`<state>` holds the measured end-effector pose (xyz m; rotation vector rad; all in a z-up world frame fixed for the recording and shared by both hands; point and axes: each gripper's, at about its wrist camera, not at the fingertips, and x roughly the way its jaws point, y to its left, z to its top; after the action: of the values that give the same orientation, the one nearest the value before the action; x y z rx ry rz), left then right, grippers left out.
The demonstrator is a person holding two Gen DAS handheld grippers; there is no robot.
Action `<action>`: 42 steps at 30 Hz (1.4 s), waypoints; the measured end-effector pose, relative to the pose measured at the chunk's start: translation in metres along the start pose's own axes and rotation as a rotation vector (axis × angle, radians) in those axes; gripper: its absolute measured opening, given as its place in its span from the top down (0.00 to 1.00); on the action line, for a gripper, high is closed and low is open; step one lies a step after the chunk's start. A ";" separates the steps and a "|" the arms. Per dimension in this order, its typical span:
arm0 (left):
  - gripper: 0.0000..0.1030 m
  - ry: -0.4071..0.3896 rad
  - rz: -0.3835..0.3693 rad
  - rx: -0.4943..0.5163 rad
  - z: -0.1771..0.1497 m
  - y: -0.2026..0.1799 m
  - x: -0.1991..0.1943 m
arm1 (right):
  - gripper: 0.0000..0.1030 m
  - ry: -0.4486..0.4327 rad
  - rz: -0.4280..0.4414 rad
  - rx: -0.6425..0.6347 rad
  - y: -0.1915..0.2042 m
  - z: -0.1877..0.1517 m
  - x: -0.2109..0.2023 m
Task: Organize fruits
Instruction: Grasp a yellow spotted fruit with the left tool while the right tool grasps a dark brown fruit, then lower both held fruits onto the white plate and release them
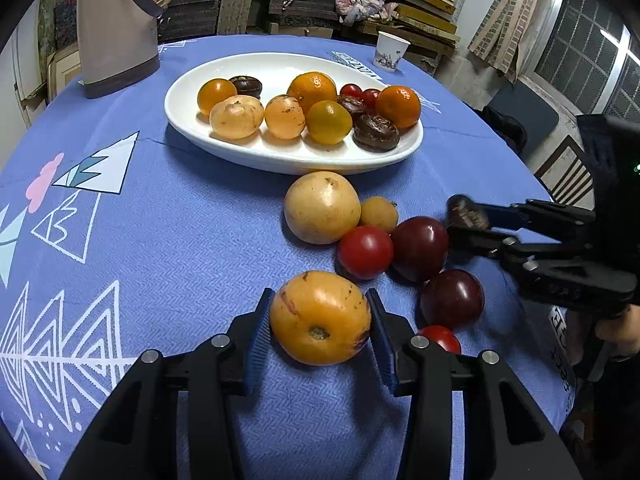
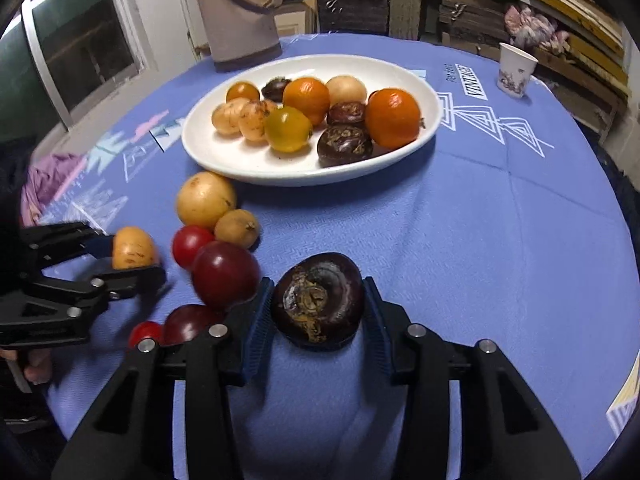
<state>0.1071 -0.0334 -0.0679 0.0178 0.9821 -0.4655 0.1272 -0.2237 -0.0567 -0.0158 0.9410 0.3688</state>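
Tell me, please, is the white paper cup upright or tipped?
Upright: the white paper cup stands on its base, mouth up, on the blue tablecloth.

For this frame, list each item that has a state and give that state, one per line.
Left claw: shut on the orange-yellow fruit.
Right claw: shut on the dark brown water chestnut.
White plate: partly filled with fruit, upright on the blue tablecloth.
Loose fruit by the plate, including the pale yellow fruit: on the cloth, not yet on the plate.
Paper cup: upright; contents not visible.
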 end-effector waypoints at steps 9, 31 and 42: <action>0.56 -0.026 0.004 0.020 0.007 -0.004 -0.014 | 0.58 -0.052 0.010 0.002 0.001 0.005 -0.026; 0.56 -0.104 0.074 -0.031 0.153 0.028 0.020 | 0.57 -0.096 0.051 -0.009 0.009 0.110 0.030; 0.34 -0.085 0.110 -0.065 0.173 0.039 0.053 | 0.35 -0.142 -0.021 -0.024 0.003 0.132 0.054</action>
<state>0.2850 -0.0562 -0.0209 -0.0061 0.9072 -0.3310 0.2585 -0.1820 -0.0210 -0.0209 0.7959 0.3567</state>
